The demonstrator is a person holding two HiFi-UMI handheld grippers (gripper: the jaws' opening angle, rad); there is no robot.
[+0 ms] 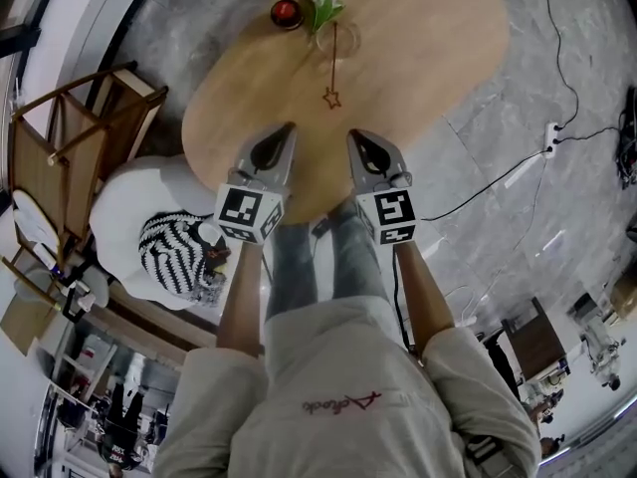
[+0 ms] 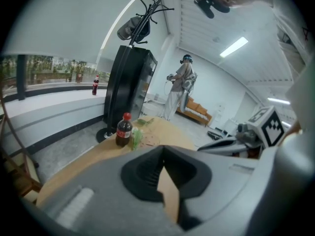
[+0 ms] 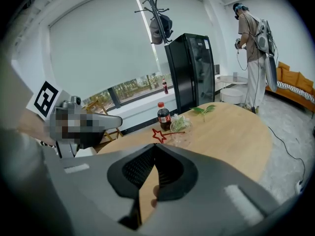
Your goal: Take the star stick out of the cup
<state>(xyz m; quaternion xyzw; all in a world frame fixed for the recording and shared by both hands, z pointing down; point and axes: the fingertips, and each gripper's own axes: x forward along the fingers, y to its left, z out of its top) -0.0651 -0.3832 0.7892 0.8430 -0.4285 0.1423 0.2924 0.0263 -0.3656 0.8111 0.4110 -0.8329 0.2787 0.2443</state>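
A clear glass cup (image 1: 335,36) with green leaves stands at the far end of the oval wooden table (image 1: 438,58). The star stick (image 1: 331,96) leans out of it, its red outline star resting low toward me. In the right gripper view the star (image 3: 158,135) shows left of the cup (image 3: 180,130). My left gripper (image 1: 288,129) and right gripper (image 1: 353,135) hover side by side over the table's near edge, both short of the star. Each is shut with nothing held. In the left gripper view the cup (image 2: 146,140) lies well beyond the left gripper (image 2: 164,149).
A cola bottle (image 3: 164,116) stands just left of the cup, and a leaf sprig (image 3: 205,110) lies beyond it. A wooden chair (image 1: 70,147) and a white stool (image 1: 149,227) stand to the left. Cables and a power strip (image 1: 550,137) lie on the floor. A person (image 3: 253,48) stands near a black fridge (image 3: 194,68).
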